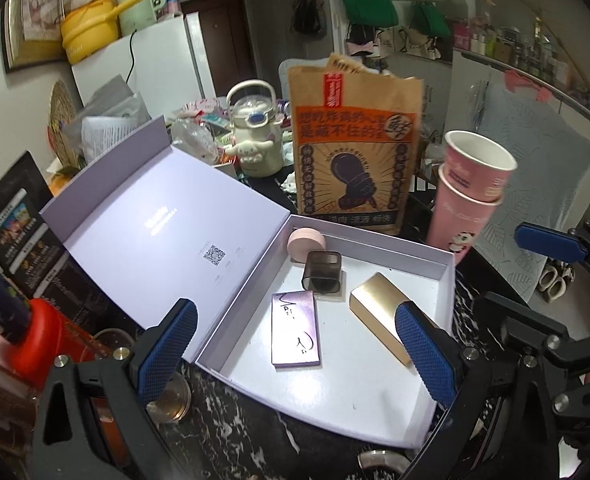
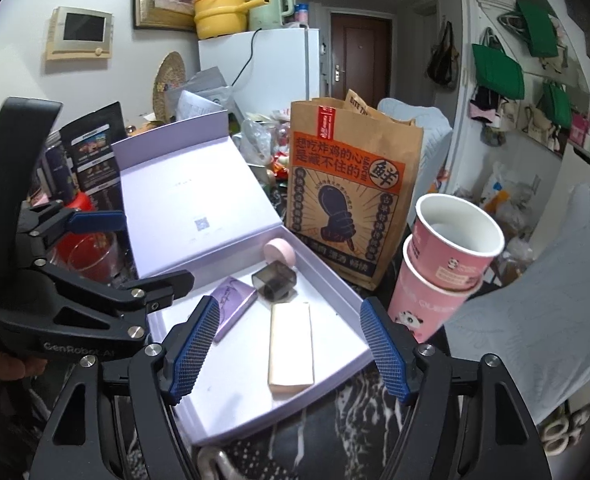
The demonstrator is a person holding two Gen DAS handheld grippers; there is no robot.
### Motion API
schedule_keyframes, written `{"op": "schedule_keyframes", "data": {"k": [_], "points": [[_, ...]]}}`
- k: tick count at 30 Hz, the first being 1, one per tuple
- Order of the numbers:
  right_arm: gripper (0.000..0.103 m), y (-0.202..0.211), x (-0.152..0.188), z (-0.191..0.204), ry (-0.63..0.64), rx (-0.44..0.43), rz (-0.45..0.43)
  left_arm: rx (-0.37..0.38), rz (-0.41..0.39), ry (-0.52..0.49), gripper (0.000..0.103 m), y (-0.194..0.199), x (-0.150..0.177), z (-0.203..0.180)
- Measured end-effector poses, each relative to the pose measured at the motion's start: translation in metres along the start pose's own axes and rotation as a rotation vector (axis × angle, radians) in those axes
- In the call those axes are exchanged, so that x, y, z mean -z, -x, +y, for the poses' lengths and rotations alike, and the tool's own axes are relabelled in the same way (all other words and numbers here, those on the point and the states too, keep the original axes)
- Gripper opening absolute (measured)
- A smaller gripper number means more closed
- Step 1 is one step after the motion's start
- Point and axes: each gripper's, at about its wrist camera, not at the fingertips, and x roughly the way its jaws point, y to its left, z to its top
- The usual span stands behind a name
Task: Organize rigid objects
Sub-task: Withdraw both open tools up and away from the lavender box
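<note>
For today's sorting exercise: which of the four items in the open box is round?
The pink puck in the far corner; the smoky case, purple card and gold bar are boxy.

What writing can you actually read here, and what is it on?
"想吃炸鸡的心 是藏不住的" and a circled "鲜": brown paper bag
"GenRobot.AI": left hand-held gripper
Handwritten scrawl, unreadable: purple flat box
QR code, tiny print, too small: open lid
Lettering blurred: pink cups
</note>
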Motion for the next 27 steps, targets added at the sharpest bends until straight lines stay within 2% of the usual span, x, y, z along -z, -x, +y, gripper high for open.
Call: {"op": "schedule_keyframes", "data": {"k": [6, 15, 27], "points": [[0.077, 0.021, 0.009, 0.005, -0.011, -0.001, -0.013, 0.003, -0.018, -0.028, 0.101, 0.024, 0.012, -0.008], [0.079, 0.050, 0.029, 0.016, -0.008, -0.018, -0.028, 0.041, -0.015, -0.014, 0.101, 0.050, 0.039, -0.012], [0.079, 0.073, 0.071, 0.027, 0.002, -0.010, -0.027, 0.056, -0.012, -0.003, 0.101, 0.075, 0.082, -0.024]]}}
